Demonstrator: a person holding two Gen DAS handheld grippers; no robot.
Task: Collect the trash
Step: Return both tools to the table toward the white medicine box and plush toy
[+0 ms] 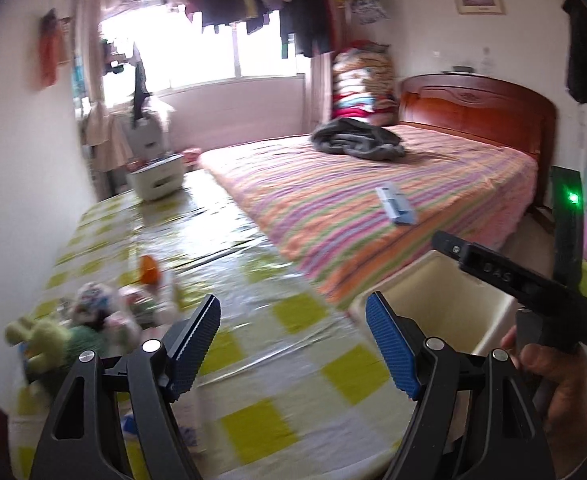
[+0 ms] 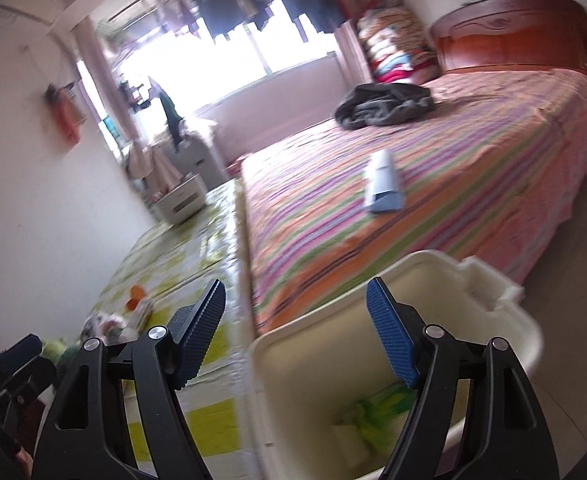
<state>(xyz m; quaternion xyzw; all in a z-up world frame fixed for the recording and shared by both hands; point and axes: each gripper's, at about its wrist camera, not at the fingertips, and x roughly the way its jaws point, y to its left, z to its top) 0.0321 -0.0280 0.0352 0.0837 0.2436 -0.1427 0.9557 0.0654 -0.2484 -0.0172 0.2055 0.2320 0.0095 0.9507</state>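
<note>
Bin [image 2: 373, 344] is kept below right gripper [image 2: 295, 334] for drops; both grippers' jaws wide apart, nothing held; left gripper [image 1: 293, 344] faces trash pile [image 1: 105, 312].

Your left gripper [image 1: 293, 344] has black arms and ribbed blue pads [image 1: 391, 346], as does your right gripper [image 2: 295, 334]. The counter [image 1: 261, 344] beneath wears a glossy white cloth checked with yellow-green squares. The bed [image 1: 373, 200] is striped orange, pink, purple and green, with a reddish-brown headboard [image 1: 477, 108]. The bin [image 2: 317, 364] is cream, with green scraps [image 2: 377, 404] inside.
</note>
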